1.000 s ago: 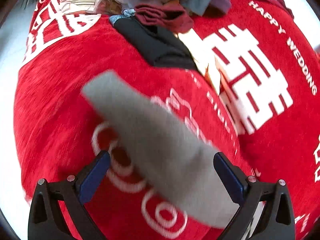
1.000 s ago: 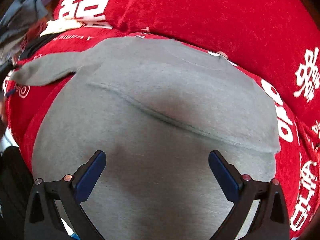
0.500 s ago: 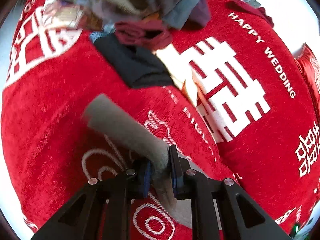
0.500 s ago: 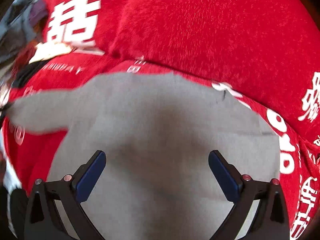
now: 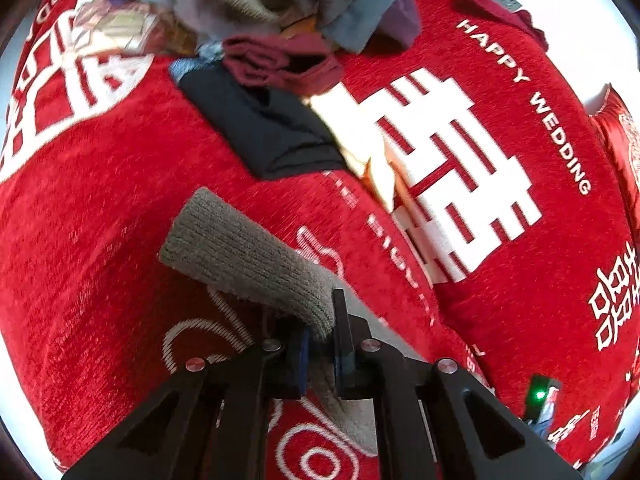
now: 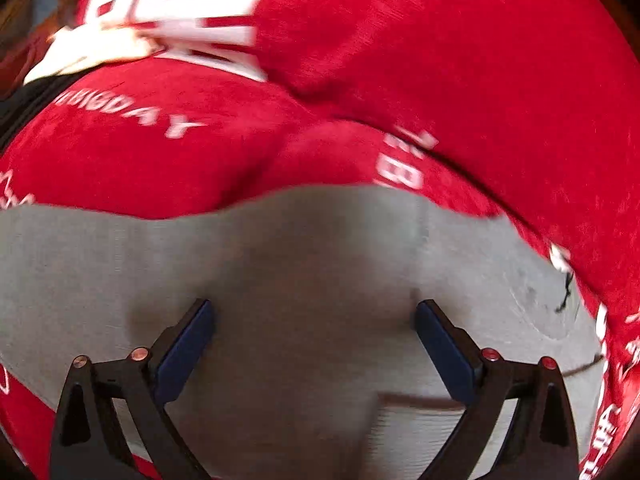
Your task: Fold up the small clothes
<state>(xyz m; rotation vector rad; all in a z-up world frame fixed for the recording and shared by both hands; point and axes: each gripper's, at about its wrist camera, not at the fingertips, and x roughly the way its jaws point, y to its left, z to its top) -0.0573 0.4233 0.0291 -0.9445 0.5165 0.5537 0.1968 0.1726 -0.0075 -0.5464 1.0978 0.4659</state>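
A grey knit garment lies on a red sofa cover. In the left wrist view its ribbed sleeve cuff (image 5: 248, 256) sticks out up and left, and my left gripper (image 5: 322, 340) is shut on the sleeve just behind the cuff. In the right wrist view the garment's grey body (image 6: 304, 248) fills the lower half of the frame. My right gripper (image 6: 314, 344) is open, its blue-padded fingers (image 6: 188, 344) spread just above or on the grey cloth. I cannot tell if they touch it.
A pile of unfolded clothes (image 5: 288, 4) lies at the far end of the red cover (image 5: 92, 208), with a dark red piece (image 5: 280, 64) and a black piece (image 5: 264, 128) nearest. A red back cushion (image 6: 460, 40) rises behind the garment.
My left gripper closed on the grey sleeve and now holds it by the cuff end. My right gripper stayed open and moved lower on the garment's body, so more red cover shows beyond.
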